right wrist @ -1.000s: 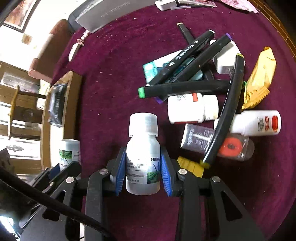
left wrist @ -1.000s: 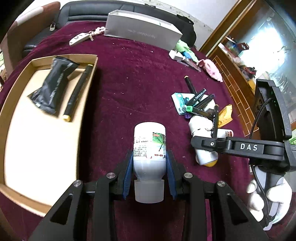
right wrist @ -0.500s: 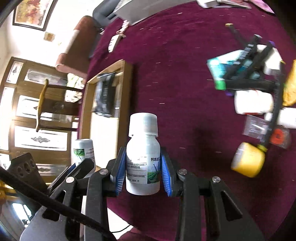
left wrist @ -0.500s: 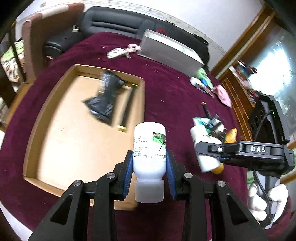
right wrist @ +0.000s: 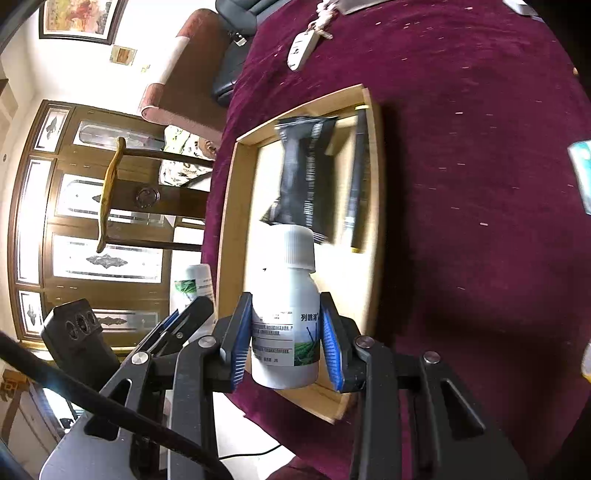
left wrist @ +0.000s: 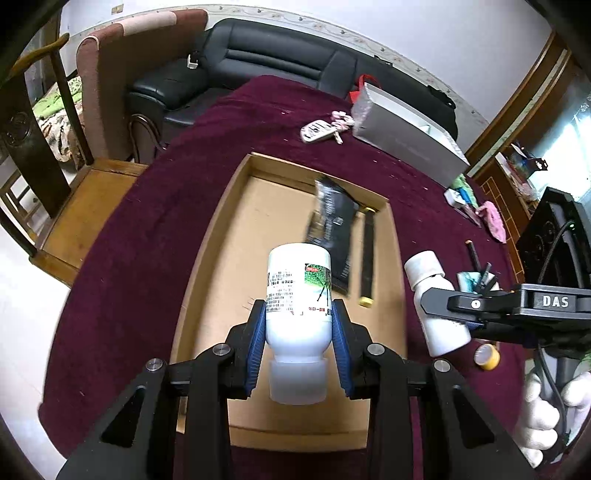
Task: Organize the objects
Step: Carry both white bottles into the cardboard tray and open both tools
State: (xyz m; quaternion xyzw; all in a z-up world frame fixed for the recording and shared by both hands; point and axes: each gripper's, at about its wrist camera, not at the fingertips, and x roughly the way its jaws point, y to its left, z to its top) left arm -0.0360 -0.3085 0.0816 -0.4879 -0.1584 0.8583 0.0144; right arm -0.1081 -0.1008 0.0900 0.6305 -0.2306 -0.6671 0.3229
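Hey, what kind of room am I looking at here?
Most likely a home living room: a black leather sofa behind a table under a maroon cloth, plus a wooden glass-door cabinet.

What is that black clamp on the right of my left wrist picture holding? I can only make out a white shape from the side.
Observer: A small white plastic bottle. In the right wrist view the right gripper has its blue pads pressed against both sides of the bottle.
Operator: Is the bottle plain white?
Observer: No. Its label has a green field picture and faces away from your camera.
Operator: Anything in the room that I miss?
Observer: A framed painting, high at the left of that view.
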